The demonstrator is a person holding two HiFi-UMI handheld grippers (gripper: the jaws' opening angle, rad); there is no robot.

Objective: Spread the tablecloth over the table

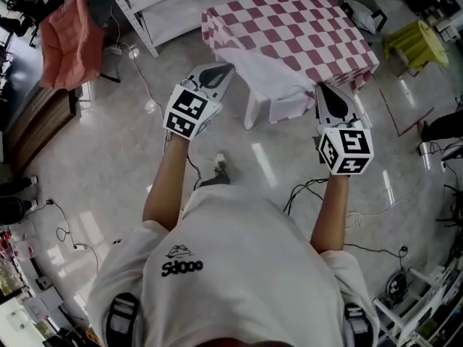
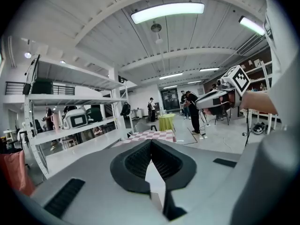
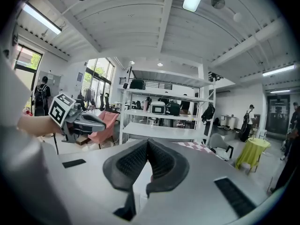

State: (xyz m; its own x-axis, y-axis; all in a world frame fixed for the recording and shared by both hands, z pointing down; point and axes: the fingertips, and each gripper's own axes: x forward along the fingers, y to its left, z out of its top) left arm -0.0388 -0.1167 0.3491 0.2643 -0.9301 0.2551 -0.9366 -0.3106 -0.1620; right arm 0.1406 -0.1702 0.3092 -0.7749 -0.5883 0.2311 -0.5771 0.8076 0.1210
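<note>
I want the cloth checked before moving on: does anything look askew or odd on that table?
Yes. The tablecloth sits askew. Its near edge is turned over, showing the white underside, and it bunches by the white table leg. The left gripper and right gripper are shut on that edge.

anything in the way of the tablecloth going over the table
Nothing visible is. The left claw and right claw are both shut on the near edge of the tablecloth, with no gap between them and it. The rest of it lies over the table, with nothing on top.
</note>
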